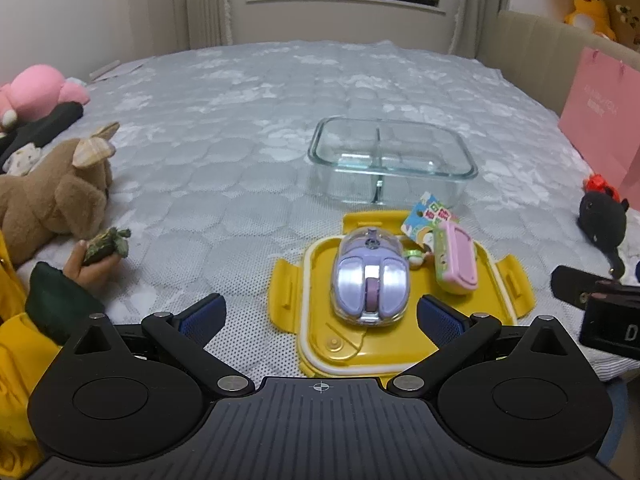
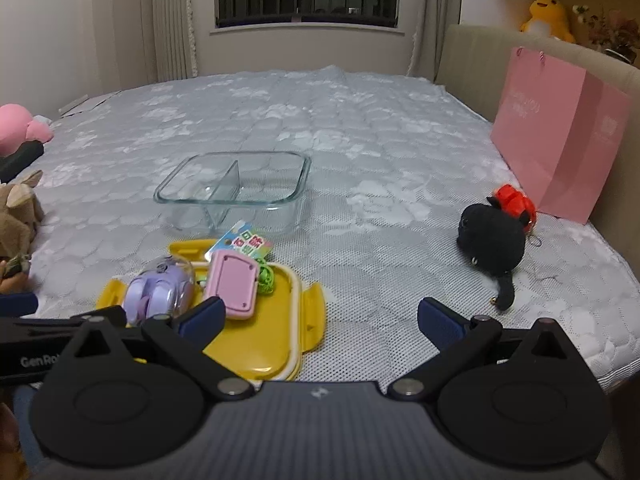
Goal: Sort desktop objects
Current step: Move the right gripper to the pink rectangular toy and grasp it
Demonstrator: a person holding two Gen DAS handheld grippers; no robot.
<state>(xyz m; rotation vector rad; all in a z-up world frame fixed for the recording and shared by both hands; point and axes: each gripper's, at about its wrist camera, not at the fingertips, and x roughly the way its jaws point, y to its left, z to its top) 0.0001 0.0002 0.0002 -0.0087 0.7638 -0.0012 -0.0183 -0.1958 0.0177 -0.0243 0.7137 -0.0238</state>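
A yellow lid lies on the grey quilted bed. On it rest a purple see-through mouse, a pink case and a colourful tag with a green cord. Behind the lid stands a clear glass container with two compartments, both bare. My left gripper is open just in front of the mouse, holding nothing. My right gripper is open to the right of the lid, over bare quilt.
A black plush cat with a red toy lies at right by a pink paper bag. At left lie a brown plush, a pink plush and a hand holding a dark toy.
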